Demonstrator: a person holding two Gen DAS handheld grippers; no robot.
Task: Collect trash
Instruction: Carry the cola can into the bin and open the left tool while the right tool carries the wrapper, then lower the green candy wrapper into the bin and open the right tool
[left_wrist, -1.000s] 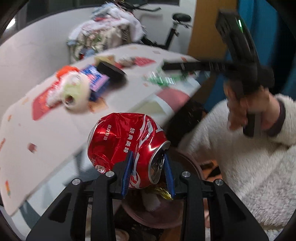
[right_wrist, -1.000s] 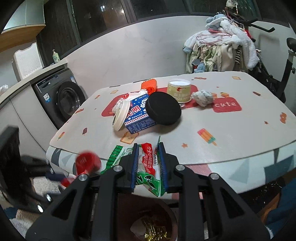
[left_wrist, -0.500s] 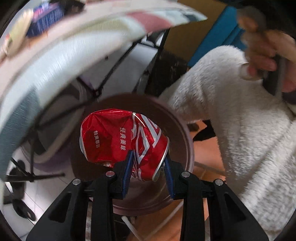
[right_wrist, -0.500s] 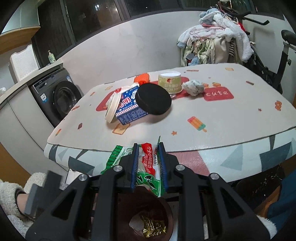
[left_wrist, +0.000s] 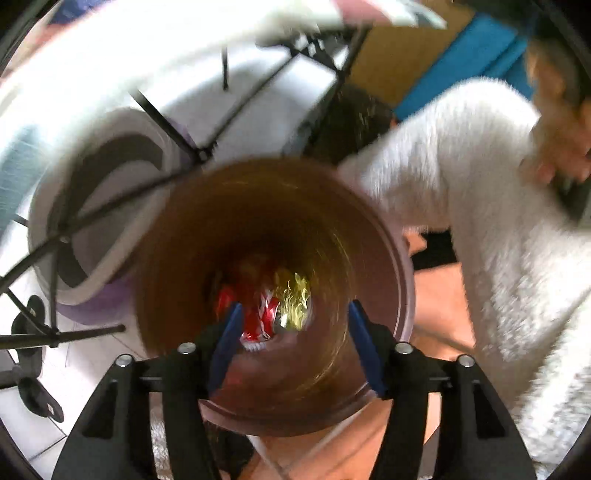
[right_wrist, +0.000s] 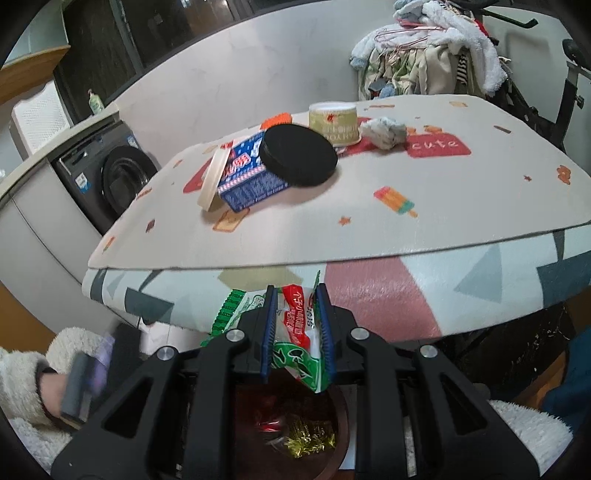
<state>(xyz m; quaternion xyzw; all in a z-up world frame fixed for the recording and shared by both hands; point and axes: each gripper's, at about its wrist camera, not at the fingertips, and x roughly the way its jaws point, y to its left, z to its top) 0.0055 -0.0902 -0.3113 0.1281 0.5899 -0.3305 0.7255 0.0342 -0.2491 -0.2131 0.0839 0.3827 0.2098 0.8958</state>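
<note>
Left gripper (left_wrist: 293, 341): jaws have just been opening, now wide and empty above the bin (left_wrist: 400, 295). The can (left_wrist: 258, 317) lies at the bin's bottom beside gold foil (left_wrist: 293, 302). Right gripper (right_wrist: 295, 332): jaws nearly closed, pinching a wrapper (right_wrist: 297, 332) over the bin, near the table (right_wrist: 443, 206) edge. Judged light, limp, slick film; its present mid-body hold looks adequate.

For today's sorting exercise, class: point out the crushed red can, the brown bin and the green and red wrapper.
crushed red can (left_wrist: 258, 317), left wrist view, its red side low inside the bin.
brown bin (left_wrist: 369, 229), left wrist view, inner wall near the rim.
green and red wrapper (right_wrist: 295, 321), right wrist view, its red printed middle.
</note>
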